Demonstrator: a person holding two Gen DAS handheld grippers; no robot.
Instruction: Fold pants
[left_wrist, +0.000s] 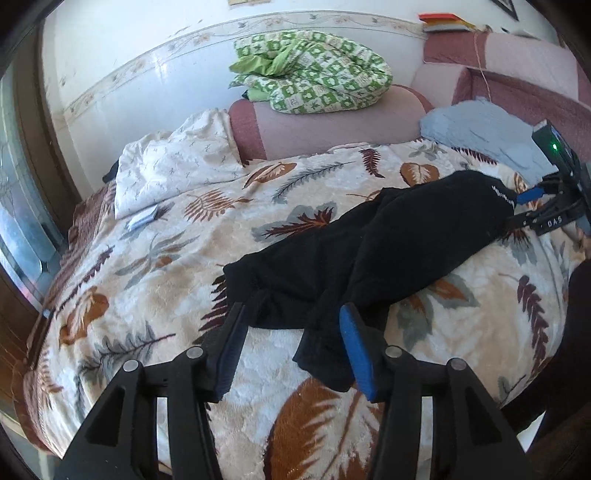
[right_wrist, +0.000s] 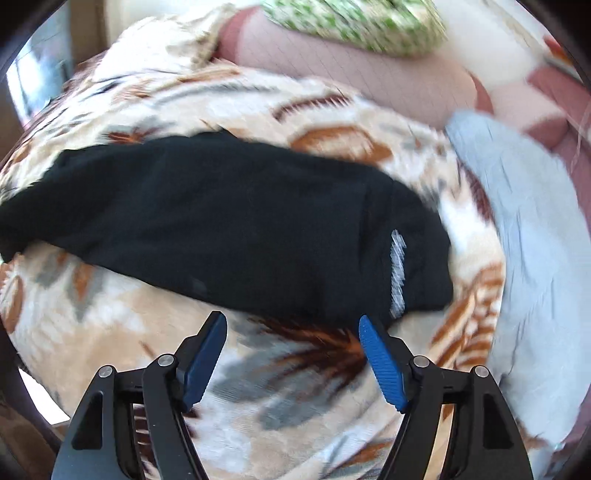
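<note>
Black pants (left_wrist: 369, 251) lie across a leaf-patterned blanket (left_wrist: 155, 266), legs toward the left wrist camera, waist at the far right. My left gripper (left_wrist: 291, 314) is open, its jaws on either side of the leg ends, just above the cloth. My right gripper (right_wrist: 291, 321) is open and empty, close in front of the waist end of the pants (right_wrist: 229, 221), which bears white lettering (right_wrist: 398, 273). The right gripper also shows in the left wrist view (left_wrist: 517, 208), at the waistband.
A grey-blue cloth (left_wrist: 480, 133) lies at the right, beyond the waist. A green checked quilt (left_wrist: 314, 74) sits on a pink bolster (left_wrist: 332, 125). A cream duvet (left_wrist: 173, 162) and a small card (left_wrist: 142, 218) lie at the left. A window is at the far left.
</note>
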